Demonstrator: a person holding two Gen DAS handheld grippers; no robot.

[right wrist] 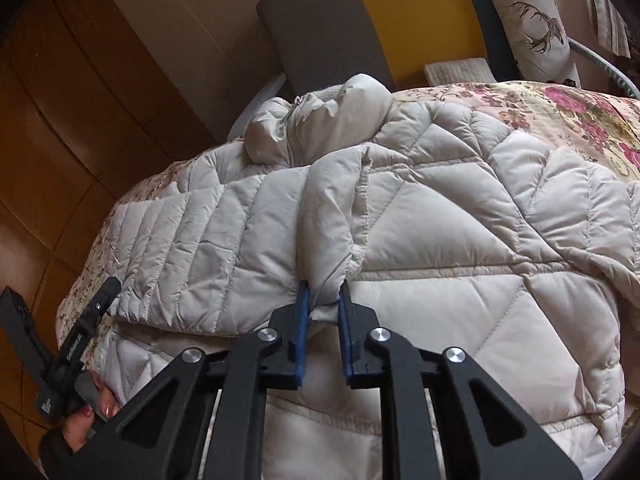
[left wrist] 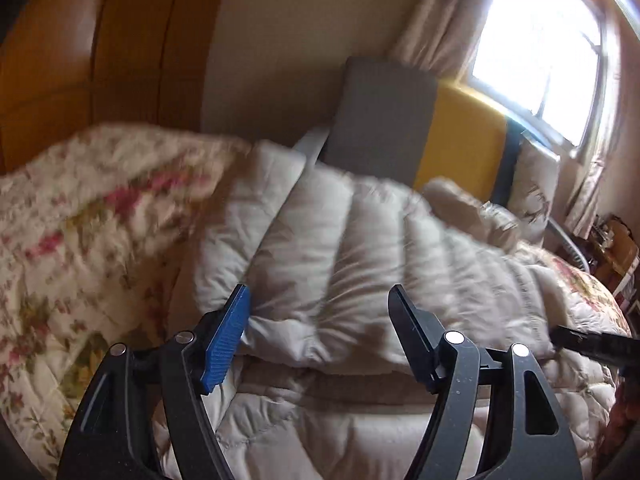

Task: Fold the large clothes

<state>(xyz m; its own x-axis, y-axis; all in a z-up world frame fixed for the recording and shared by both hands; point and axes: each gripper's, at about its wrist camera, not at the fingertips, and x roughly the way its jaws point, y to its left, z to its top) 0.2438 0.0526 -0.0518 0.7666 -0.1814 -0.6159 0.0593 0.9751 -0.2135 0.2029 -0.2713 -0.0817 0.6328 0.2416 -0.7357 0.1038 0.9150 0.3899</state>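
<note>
While the right gripper [right wrist: 323,304] stands clenched on the cuff end of a sleeve [right wrist: 320,216], low in the centre of the right wrist view, the left gripper [left wrist: 318,336] hangs released above the padding, jaws wide with nothing between them.

Item: one pale quilted puffer jacket [right wrist: 460,240], spread across the middle of both views, collar and zip toward the upper centre.

Progress, as judged: early. One sleeve appears drawn across the body; the other side and the lengthwise folds remain.

Surface: bed under a floral quilt [right wrist: 560,108], showing upper right of the right wrist view and left of the left wrist view.

Room: wooden wardrobe [left wrist: 80,60] upper left; grey and yellow headboard [left wrist: 460,148]; stag-print cushion [right wrist: 532,28]; curtained window [left wrist: 536,48] upper right.
</note>
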